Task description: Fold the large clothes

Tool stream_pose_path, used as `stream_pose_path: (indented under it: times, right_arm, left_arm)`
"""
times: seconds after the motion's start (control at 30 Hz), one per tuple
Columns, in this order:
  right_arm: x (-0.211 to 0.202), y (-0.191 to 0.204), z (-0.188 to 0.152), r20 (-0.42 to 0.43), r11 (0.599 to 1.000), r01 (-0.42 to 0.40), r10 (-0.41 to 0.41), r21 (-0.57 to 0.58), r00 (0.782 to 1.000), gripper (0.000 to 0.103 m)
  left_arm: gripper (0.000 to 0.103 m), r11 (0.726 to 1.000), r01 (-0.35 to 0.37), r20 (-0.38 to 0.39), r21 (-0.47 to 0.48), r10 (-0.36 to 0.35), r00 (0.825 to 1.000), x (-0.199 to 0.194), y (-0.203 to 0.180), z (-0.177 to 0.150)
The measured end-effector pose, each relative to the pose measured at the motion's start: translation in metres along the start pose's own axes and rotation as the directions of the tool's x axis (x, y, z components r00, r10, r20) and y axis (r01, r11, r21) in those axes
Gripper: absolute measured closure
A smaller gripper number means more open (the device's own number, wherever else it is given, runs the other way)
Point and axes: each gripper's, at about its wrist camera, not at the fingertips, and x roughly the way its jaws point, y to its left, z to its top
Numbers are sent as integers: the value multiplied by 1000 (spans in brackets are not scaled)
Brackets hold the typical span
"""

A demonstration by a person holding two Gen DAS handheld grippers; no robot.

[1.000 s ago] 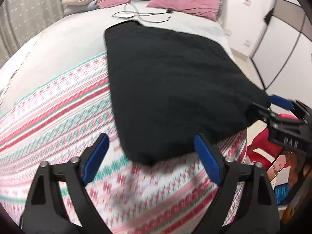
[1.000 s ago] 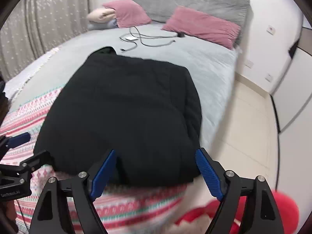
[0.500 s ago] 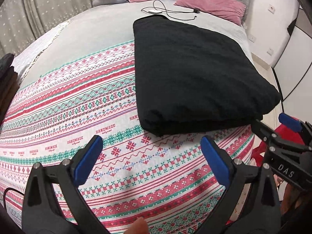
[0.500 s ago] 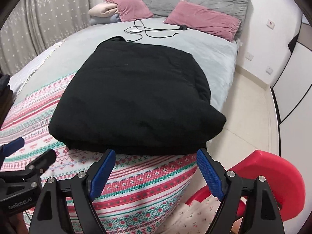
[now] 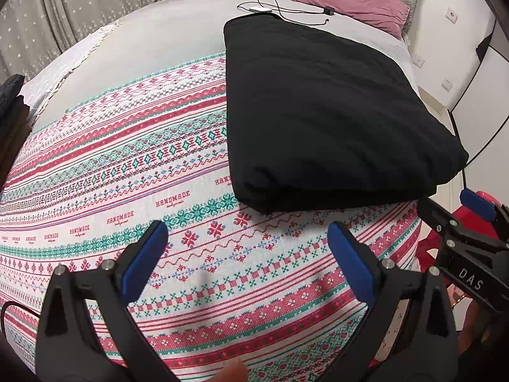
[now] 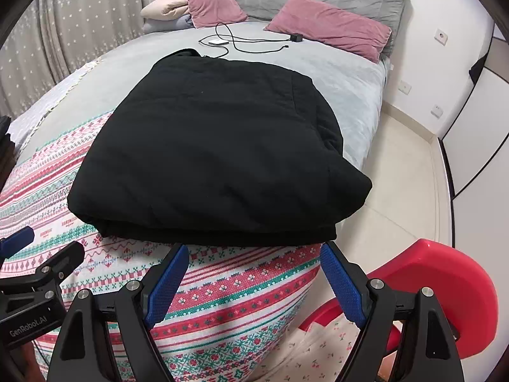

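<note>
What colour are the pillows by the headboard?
Dusty pink pillows; clearest in the right wrist view.

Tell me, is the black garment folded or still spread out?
Folded. The black garment lies as a compact rectangle with stacked layers along its near edge, on the patterned blanket.

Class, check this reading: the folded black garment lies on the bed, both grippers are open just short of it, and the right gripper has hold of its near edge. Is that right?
Not quite. The right gripper holds nothing: in the right wrist view its blue pads stand apart over the patterned blanket, short of the black garment. The rest stands: the garment lies folded on the bed, and the left gripper is open too.
</note>
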Motion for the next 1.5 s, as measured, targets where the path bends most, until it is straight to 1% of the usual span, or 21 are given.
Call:
stream_pose_path:
  times: [0.6,1.5]
  right_arm:
    - [1,0,0,-1,1000,-15,15,-1,1000,17]
    - [0,1,0,-1,1000,-13,13,-2,1000,17]
  left_arm:
    - [3,1000,-3,-17,0,3,1000,3,0,-2]
    - [3,1000,0,-22,-1,0,1000,2,1,-2]
